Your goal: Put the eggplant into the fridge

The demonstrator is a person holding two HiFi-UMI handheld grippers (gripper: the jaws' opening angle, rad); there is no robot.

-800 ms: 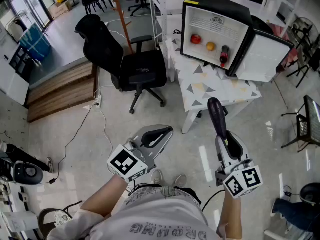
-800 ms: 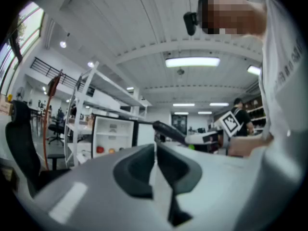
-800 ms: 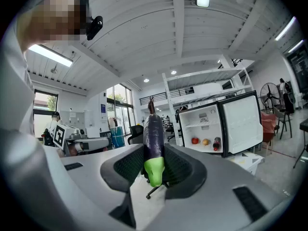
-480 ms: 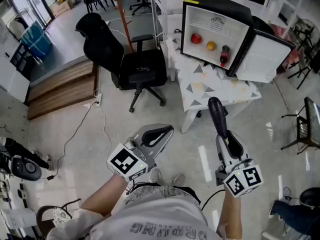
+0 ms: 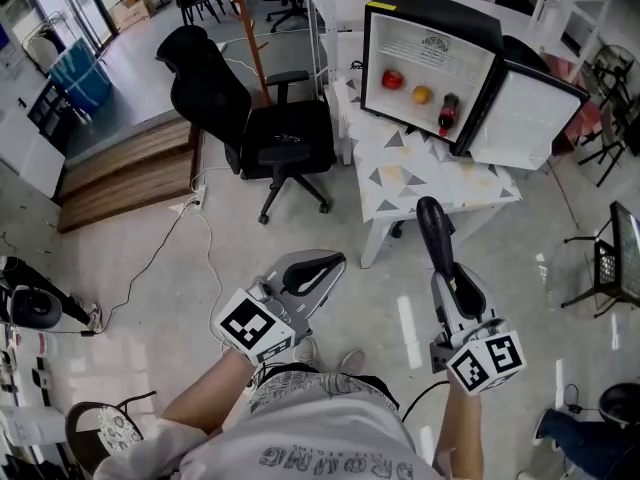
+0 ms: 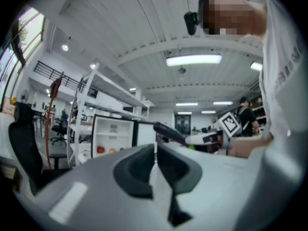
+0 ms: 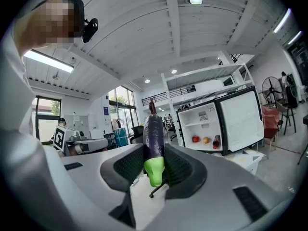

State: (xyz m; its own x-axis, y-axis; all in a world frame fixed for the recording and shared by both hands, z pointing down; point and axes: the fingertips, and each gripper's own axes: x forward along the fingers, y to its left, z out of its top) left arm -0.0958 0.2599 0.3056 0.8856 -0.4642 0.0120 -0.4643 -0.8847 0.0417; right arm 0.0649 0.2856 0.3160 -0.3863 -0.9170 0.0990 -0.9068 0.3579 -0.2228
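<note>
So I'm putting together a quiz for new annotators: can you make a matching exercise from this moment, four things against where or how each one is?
Things:
1. eggplant
2. fridge
3. left gripper
4. office chair

States:
A. on the floor beside the table
B. fingers together, nothing between them
C. door open, standing on the table
D. clamped between the fingers of the right gripper

Pairs: 1-D, 2-C, 3-B, 4-A

Glossy eggplant [image 5: 434, 233], shiny floor [image 5: 380, 308], matt wooden platform [image 5: 125, 173]
</note>
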